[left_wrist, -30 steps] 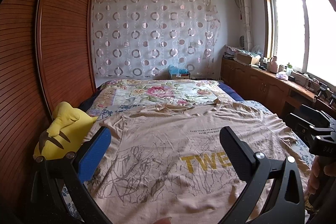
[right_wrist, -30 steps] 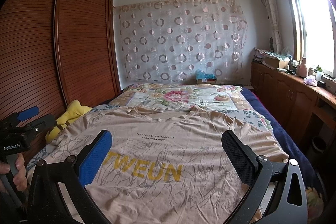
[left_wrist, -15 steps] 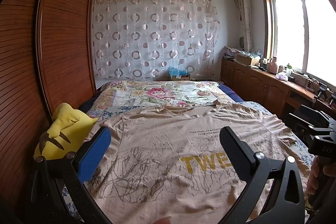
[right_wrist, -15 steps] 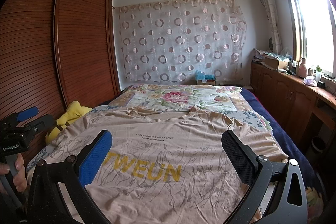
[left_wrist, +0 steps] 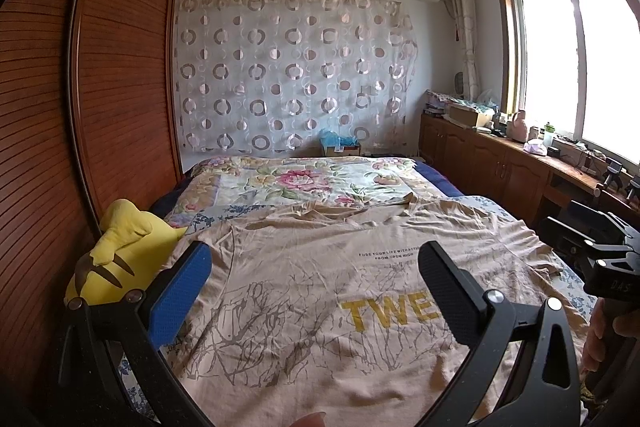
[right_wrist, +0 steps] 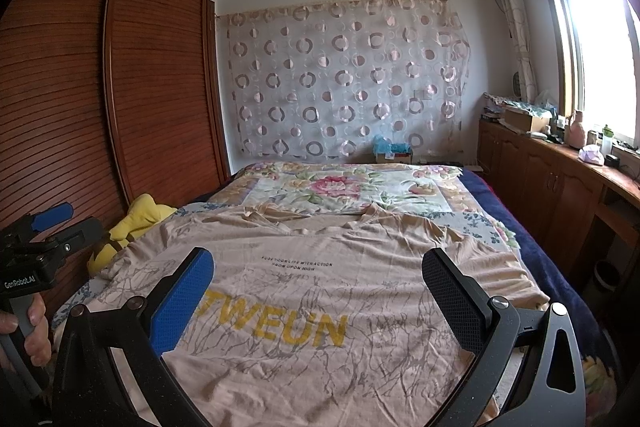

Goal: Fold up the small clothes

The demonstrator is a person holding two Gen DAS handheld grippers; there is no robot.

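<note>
Hovering side by side over the tan T-shirt [right_wrist: 320, 307] lying spread flat, print up, across the bed [right_wrist: 532, 239], left gripper [left_wrist: 316, 291] and right gripper [right_wrist: 316, 291] both gaping wide and empty, probably lining up a first fold.

The shirt [right_wrist: 320, 307] is thin beige cloth, matt and creased, with a flat yellow print. Under it the bed [right_wrist: 500, 227] wears a printed floral cotton cover. The plush [left_wrist: 120, 255] is soft yellow fleece. Each hand-held gripper, left [left_wrist: 316, 291] and right [right_wrist: 320, 291], is matt black plastic with shiny metal rivets; one pad [right_wrist: 180, 303] is blue dimpled rubber, the other [right_wrist: 452, 303] black and pebbled. The wardrobe [right_wrist: 160, 87] is reddish slatted wood with a low sheen, as is the counter [right_wrist: 560, 175]. The curtain [right_wrist: 348, 79] is sheer fabric with satiny rings
</note>
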